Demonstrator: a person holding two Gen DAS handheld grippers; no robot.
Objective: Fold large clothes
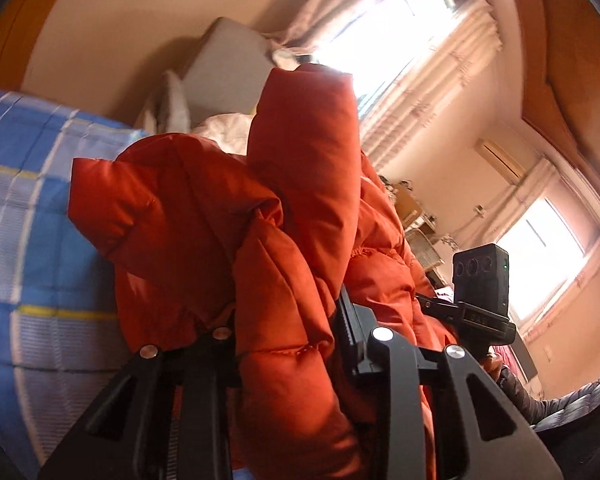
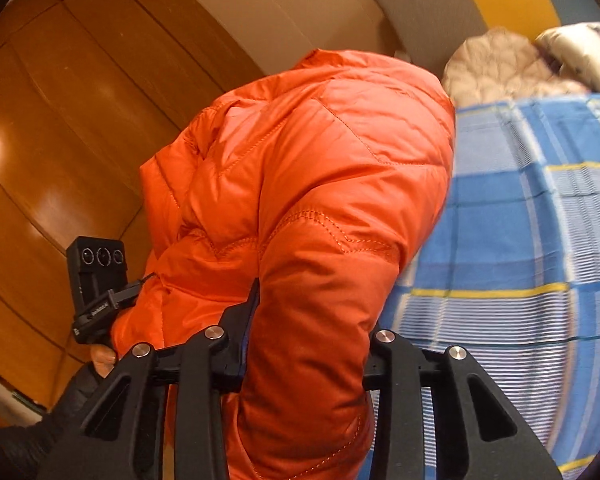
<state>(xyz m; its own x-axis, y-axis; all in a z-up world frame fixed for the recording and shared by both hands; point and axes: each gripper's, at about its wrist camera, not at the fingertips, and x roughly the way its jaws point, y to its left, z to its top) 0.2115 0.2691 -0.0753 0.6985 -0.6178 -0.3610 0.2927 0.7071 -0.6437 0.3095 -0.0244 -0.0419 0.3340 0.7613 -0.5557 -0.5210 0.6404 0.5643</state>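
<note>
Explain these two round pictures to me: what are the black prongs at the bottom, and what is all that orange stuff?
Each picture comes from a fisheye camera on a hand-held gripper, looking along its two black fingers. The left gripper and the right gripper each pinch a bunch of the same orange puffer jacket, lifted over a bed with a blue plaid sheet. Further back on the bed lies a cream quilted garment. The small black box beside the jacket in each view is the other gripper's camera.
</note>
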